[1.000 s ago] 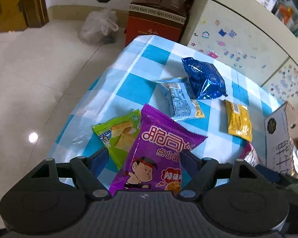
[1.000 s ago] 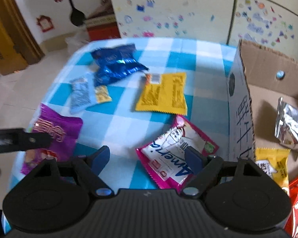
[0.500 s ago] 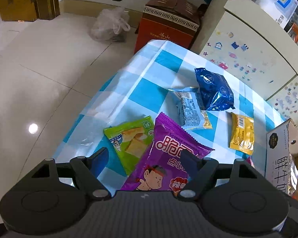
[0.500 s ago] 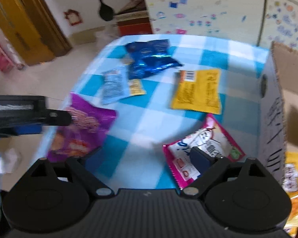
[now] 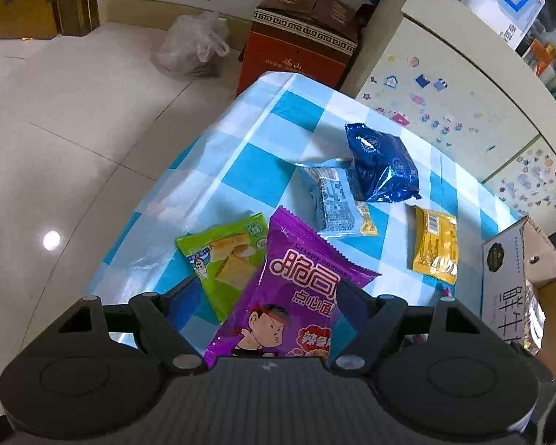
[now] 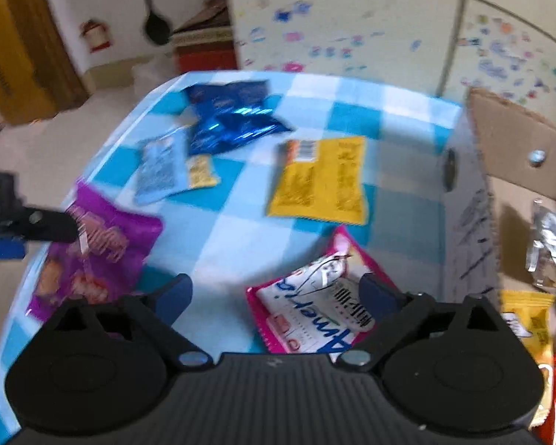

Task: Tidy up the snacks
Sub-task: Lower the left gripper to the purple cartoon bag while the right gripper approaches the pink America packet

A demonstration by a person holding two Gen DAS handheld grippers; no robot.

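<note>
My left gripper (image 5: 267, 296) stands open around the lower part of a purple snack bag (image 5: 296, 289), which lies partly over a green snack bag (image 5: 226, 256). I cannot tell whether the pads touch the purple bag. My right gripper (image 6: 274, 296) is open and empty just above a pink-and-white packet (image 6: 315, 296) near the table's front. A blue foil bag (image 6: 229, 118), a light-blue packet (image 6: 163, 170) and a yellow packet (image 6: 318, 181) lie further back on the checked tablecloth (image 6: 222, 237). The purple bag (image 6: 96, 248) and the left gripper's finger (image 6: 44, 222) show at left in the right wrist view.
An open cardboard box (image 6: 500, 185) stands at the table's right end and holds silver, yellow and red snack packets. A stickered white cabinet (image 6: 352, 18) is behind the table. A red carton (image 5: 300, 52) and a plastic bag (image 5: 192, 44) sit on the floor beyond the table's left edge.
The left gripper has pulled back and risen a little, staying around the purple bag. The right gripper has shifted and swung over the pink-and-white packet; its view is blurred by motion.
</note>
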